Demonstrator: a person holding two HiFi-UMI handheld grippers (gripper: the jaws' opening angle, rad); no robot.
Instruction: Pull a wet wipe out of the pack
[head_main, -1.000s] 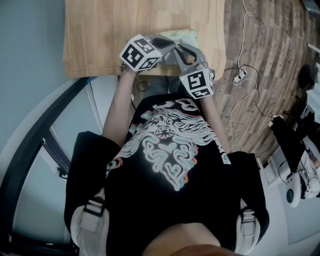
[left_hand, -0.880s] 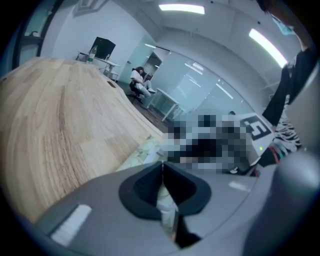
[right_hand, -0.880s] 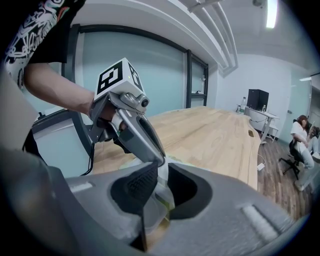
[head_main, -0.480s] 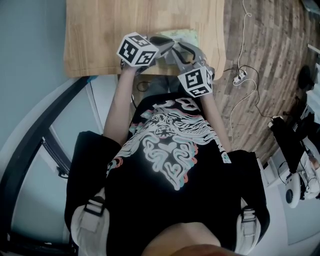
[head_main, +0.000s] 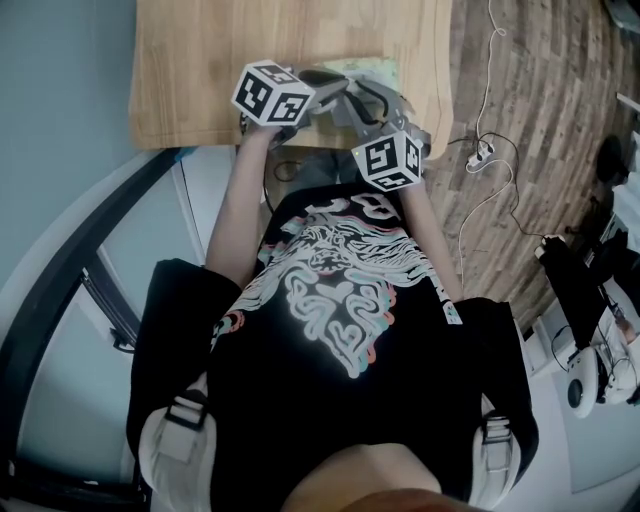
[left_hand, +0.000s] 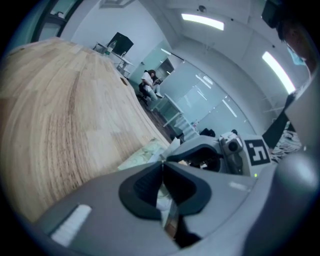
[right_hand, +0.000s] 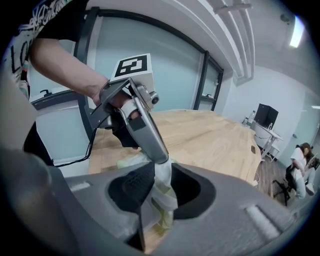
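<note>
The pack (head_main: 368, 68) lies flat at the near edge of the wooden counter (head_main: 200, 70), about midway along it, with both tools gathered over it. A wet wipe (right_hand: 164, 192) stands up out of the pack as a pale, drawn-out strip.

The left tongs (right_hand: 162, 159) are closed tight, and their tip meets the top of that strip, so they appear to have it pinched. The right tongs (right_hand: 162, 170) have just been opening and now stand wide. The strip runs up between their jaws, leaning on one pad with a gap at the other, so they no longer clamp it.

Judged from this, the pull is under way but not finished. A length of wipe is out, yet its lower end seems to reach down to the pack. What is left is to draw it clear, probably with the pack steadied.
</note>
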